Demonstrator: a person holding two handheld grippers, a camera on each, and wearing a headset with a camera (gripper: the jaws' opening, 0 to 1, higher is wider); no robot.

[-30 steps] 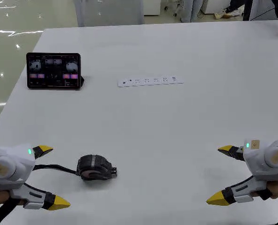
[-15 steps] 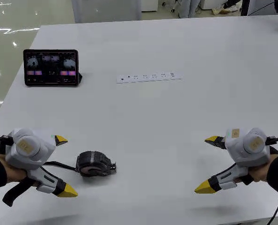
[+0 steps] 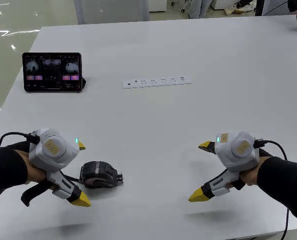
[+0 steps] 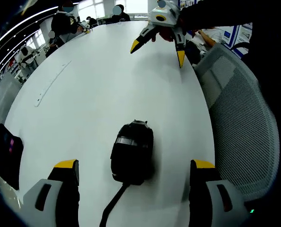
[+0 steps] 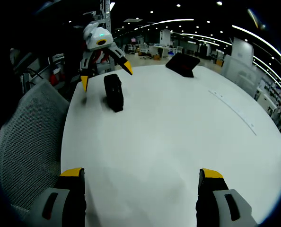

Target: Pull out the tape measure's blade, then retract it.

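So in the last second both of our grippers came in from the bottom corners of the head view toward the middle. The left gripper (image 3: 82, 173) moved the most: it was off at the lower-left edge and now sits right up against the tape measure (image 3: 101, 174), jaws spread wide and holding nothing. In the left gripper view the black case lies dead centre, just ahead of the two yellow tips, with its wrist strap trailing back toward us. The tape measure itself hasn't budged on the white table (image 3: 188, 115), lower left of the frame, blade fully wound in.

The right gripper (image 3: 201, 170) slid in too, but it's still well apart from the tape, over at lower right, also wide open and empty.

We'd say we're just lining up. The left looks set to clamp the case, then the right has to reach the hook end. The tablet (image 3: 52, 72) and power strip (image 3: 156, 81) sit well out of the way in the upper half of the frame.
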